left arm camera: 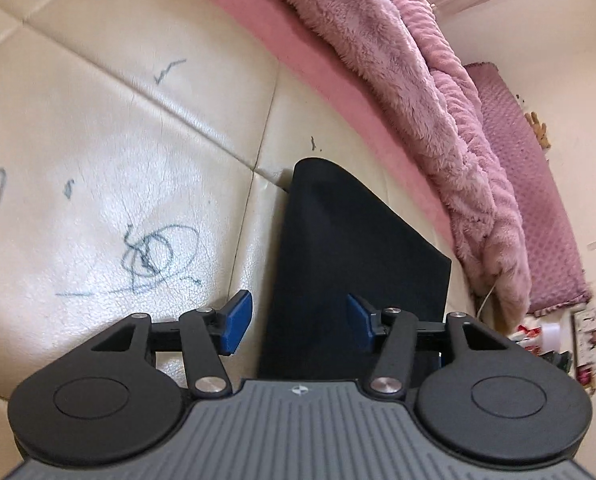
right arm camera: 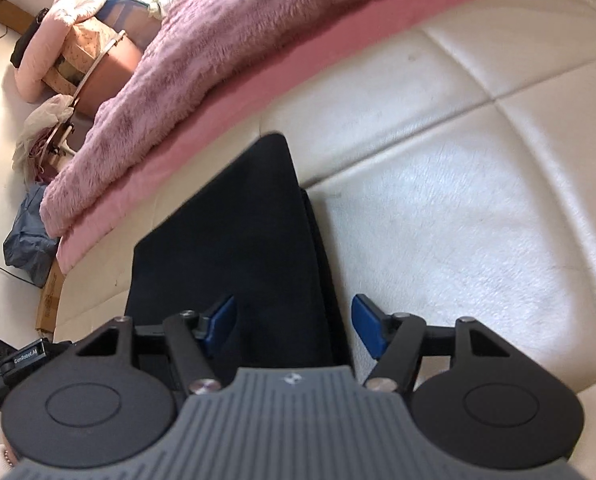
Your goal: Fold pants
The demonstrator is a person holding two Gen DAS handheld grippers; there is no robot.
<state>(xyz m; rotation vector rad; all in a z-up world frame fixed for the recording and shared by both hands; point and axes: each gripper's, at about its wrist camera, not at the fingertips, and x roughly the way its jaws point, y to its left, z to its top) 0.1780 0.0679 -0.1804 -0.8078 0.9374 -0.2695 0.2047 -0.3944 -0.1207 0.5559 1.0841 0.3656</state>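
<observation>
Black pants (left arm camera: pixel 349 248) lie flat on the cream leather cushion (left arm camera: pixel 98 128), both claws wide open above their near end and holding nothing.

Folded into a long narrow band, the pants run with their long axis straight away from both claws, near to far, the far end stopping just short of the pink fleece blanket (left arm camera: pixel 409 72). The left gripper (left arm camera: pixel 299 316) straddles the cloth's left edge: its left pad over bare cushion, its right pad over fabric. The right gripper (right arm camera: pixel 294 326) mirrors this on the right edge. Neither looks nearer. I judge the next fold should carry the near end toward the far end, each claw pinching its own edge.
</observation>
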